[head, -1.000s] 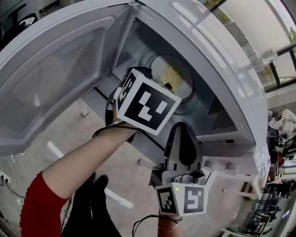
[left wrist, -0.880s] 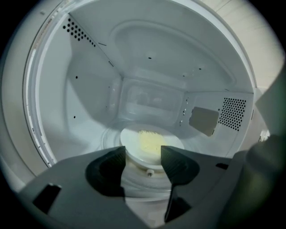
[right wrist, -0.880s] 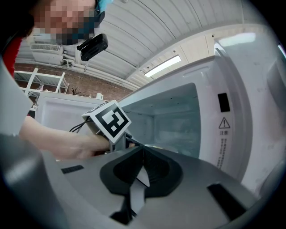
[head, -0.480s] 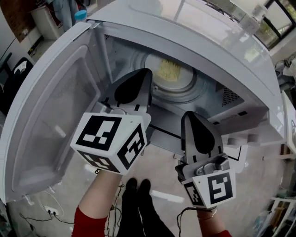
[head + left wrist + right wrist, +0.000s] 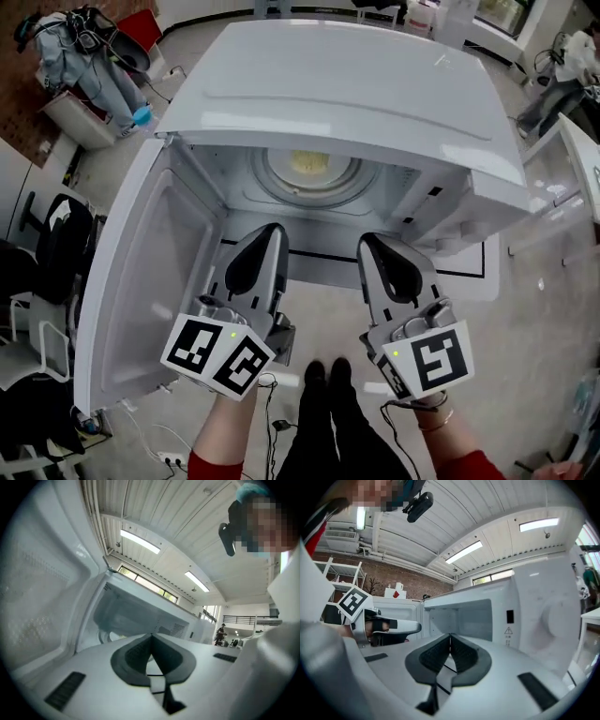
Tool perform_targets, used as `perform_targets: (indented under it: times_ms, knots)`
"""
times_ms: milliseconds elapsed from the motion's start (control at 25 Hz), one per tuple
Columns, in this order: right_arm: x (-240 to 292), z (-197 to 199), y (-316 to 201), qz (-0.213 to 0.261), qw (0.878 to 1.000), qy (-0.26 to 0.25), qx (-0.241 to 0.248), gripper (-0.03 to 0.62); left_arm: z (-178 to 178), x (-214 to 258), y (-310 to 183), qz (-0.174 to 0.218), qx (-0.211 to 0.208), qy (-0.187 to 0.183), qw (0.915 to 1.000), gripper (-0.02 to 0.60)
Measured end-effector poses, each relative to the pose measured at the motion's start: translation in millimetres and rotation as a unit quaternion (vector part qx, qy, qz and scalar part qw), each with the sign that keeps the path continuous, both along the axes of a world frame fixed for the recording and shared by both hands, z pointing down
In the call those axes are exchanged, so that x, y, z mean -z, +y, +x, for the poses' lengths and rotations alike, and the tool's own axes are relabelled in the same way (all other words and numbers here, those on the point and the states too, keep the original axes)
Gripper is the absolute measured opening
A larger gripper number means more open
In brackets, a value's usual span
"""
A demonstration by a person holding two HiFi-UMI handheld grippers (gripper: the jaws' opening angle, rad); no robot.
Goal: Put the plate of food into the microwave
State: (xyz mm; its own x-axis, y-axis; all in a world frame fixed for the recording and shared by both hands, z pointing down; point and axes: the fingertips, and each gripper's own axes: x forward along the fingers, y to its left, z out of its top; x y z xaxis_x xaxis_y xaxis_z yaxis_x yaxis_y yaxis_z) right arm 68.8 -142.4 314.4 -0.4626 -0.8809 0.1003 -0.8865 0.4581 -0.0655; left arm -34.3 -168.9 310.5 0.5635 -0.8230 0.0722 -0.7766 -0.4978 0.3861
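The white microwave (image 5: 356, 94) stands with its door (image 5: 141, 281) swung wide to the left. The plate of pale yellow food (image 5: 309, 166) rests on the turntable deep in the cavity. My left gripper (image 5: 271, 230) hovers outside the opening, in front of the door sill; its jaws have just been closing and stand shut with nothing between them (image 5: 151, 637). My right gripper (image 5: 367, 240) is beside it, also shut and empty (image 5: 450, 637). In the right gripper view the open cavity (image 5: 459, 618) lies straight ahead, with the left gripper (image 5: 393, 627) to its left.
The microwave's control panel with a round knob (image 5: 555, 618) is right of the cavity. My feet (image 5: 323, 375) stand on the floor below. A dark chair (image 5: 56, 253) and a pile of clothing (image 5: 84, 47) are at left, and a white table edge (image 5: 581, 159) at right.
The left gripper has drawn back out of the cavity, away from the plate, and its jaws now show shut. The right gripper has also pulled back. Both now sit level, side by side.
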Motion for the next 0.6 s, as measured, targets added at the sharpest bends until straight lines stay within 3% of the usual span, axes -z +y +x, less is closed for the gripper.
perform_targets:
  times_ms: [160,400,600]
  knots:
    - [21.7,13.7,34.6,-0.008,1.000,-0.013,-0.006,0.015,6.8,33.4,29.5,-0.019,-0.018,0.014,0.9996,0.009]
    - [57.2,37.8,92.3,-0.021,0.999,-0.035,-0.031,0.014,37.9,88.6,73.4,-0.009,-0.069,0.025,0.9973,0.008]
    - [71.3,49.2,130.7,-0.019,0.998,-0.042,-0.042,0.014,56.9,104.4,110.2,0.011,-0.088,-0.009,0.9960,0.008]
